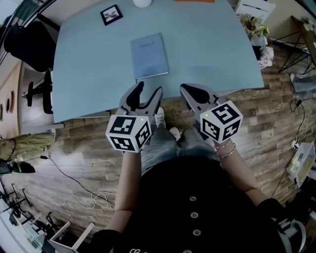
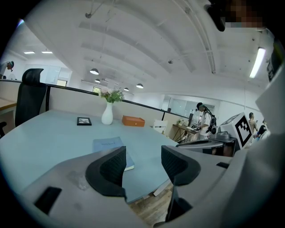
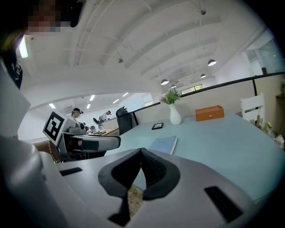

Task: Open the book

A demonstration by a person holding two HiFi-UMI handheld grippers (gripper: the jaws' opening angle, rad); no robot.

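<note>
1. Gaping apart, the left tongs point(image 1: 149, 89) point(image 2: 142, 156) grip nothing. Their two dark, ribbed pads point(image 2: 111, 167) face each other across an empty gap at the near edge of the surface point(image 1: 207, 44).
2. The right tongs point(image 1: 190, 91) point(image 3: 141, 153) are pressed together, their curved black pads meeting at the tips with nothing pinched between them. They hang beside the left pair at the same near edge.
3. Each pair has a smooth grey body and carries one white cube printed with black square markers, so there are two cubes: the left cube point(image 1: 129, 132) and the right cube point(image 1: 220, 120).
4. One book point(image 1: 148, 55) point(image 2: 109, 144) point(image 3: 164, 144) lies flat and closed on the surface. It is thin and rectangular with a plain pale-blue cover. It sits just beyond the left tongs and touches neither pair.
5. The surface is a single light-blue top, smooth and matte, with a curved near edge.
6. Farther back on the surface stand three things:
   - one small black-framed picture point(image 1: 111, 15) point(image 2: 84, 121) point(image 3: 157, 126);
   - one white, rounded vase point(image 2: 107, 115) point(image 3: 175, 115) holding flowers;
   - one orange rectangular box point(image 2: 133, 121) point(image 3: 209, 113).
7. One black office chair point(image 1: 27, 42) point(image 2: 29, 95) stands at the left side of the surface.
8. The floor point(image 1: 84, 148) below is laid in brown, wood-grain planks.
</note>
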